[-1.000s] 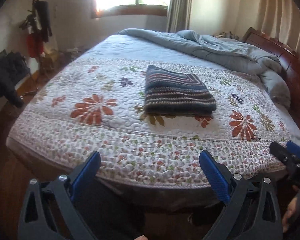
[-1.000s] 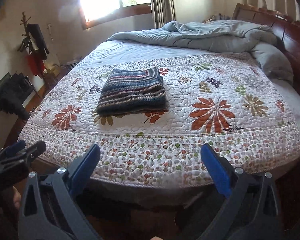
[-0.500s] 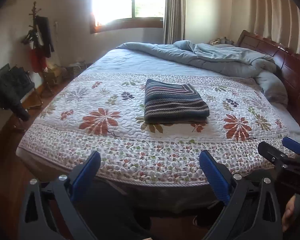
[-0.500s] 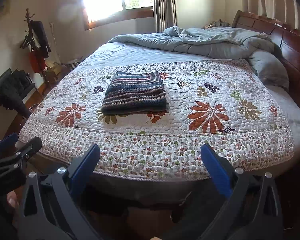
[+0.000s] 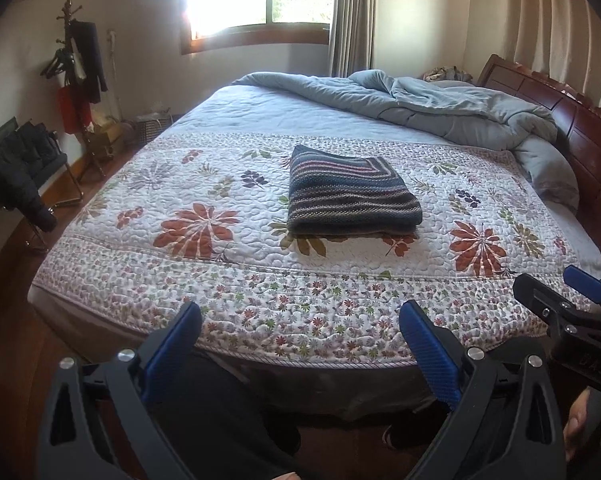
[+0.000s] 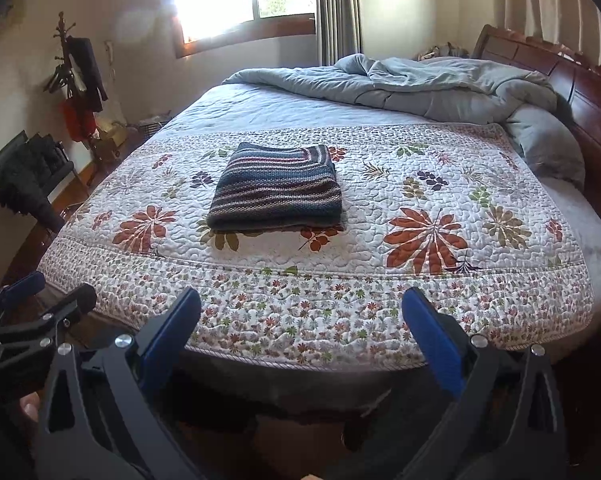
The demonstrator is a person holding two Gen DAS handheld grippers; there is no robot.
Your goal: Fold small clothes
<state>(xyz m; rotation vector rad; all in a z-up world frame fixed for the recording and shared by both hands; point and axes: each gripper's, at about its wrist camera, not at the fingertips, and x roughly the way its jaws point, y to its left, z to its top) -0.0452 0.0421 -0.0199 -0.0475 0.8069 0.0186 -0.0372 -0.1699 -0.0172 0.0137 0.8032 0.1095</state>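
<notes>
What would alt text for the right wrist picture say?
A folded striped sweater lies on a flowered quilt covering a bed. The open right tongs hang short of the bed's near edge, holding nothing; a rumpled grey duvet lies behind.

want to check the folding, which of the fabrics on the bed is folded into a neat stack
The striped knit, folded flat in a square on the floral quilt. The grey-blue duvet behind it lies crumpled.

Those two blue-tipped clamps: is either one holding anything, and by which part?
Nothing is held. The left gripper and right gripper are both open and empty, short of the bed, while the folded striped garment lies untouched on the quilt.
</notes>
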